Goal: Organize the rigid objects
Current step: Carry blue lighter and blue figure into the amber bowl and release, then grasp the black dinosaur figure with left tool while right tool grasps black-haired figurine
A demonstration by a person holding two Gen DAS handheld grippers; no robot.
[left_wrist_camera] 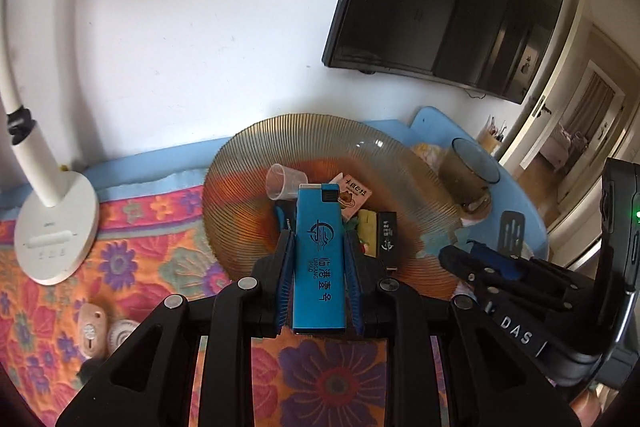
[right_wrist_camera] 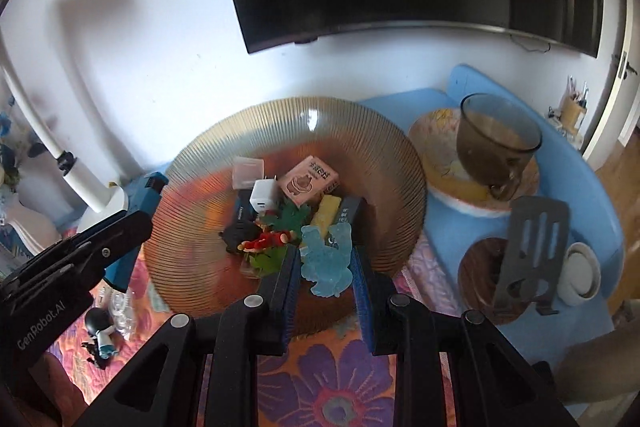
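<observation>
A large ribbed amber glass plate lies on the flowered cloth and holds several small items: a clear cup, a pink box, a white charger, a yellow block, a black box. My left gripper is shut on a blue box at the plate's near edge; it also shows in the right wrist view. My right gripper is shut on a translucent blue figure above the plate's near rim.
A white desk lamp stands at left. A smoky glass cup sits on a yellow plate at right, with a black slotted spatula, a brown coaster and a white cup. Small figurines lie on the cloth at left.
</observation>
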